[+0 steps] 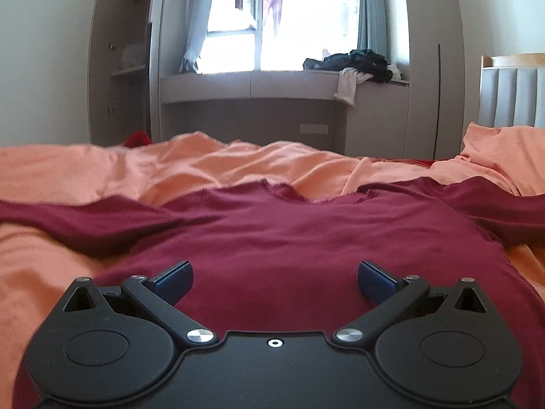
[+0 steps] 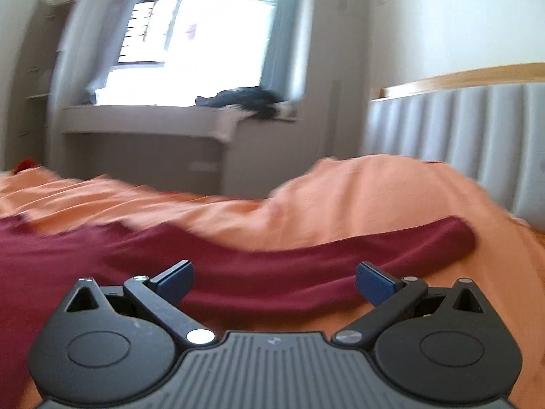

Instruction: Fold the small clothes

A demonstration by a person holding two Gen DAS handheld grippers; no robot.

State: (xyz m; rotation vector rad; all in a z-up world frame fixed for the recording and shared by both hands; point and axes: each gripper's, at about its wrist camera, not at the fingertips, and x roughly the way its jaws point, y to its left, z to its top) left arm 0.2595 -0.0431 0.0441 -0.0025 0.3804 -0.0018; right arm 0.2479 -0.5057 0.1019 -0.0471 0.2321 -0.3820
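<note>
On the orange bedsheet (image 1: 85, 170) lies a maroon shirt (image 1: 272, 231); both claws (image 1: 275, 281) (image 2: 275, 281) gape apart.

Your left gripper (image 1: 275, 281): jaws spread wide, blue pads (image 1: 175, 283) apart, nothing between them, low over the dark red shirt (image 1: 289, 238).

Shirt: spread on the orange bedsheet (image 1: 85, 177), neckline facing away from you, one sleeve out to each side.

Behind the bed:
- window (image 1: 279, 17) with pale curtains (image 1: 197, 27)
- window bench (image 1: 252, 83) carrying a heap of dark clothes (image 1: 354, 59) and a white garment (image 1: 349, 83) hanging over its edge
- open wardrobe (image 1: 119, 58) at left
- grey padded headboard (image 1: 514, 95) at far right
</note>
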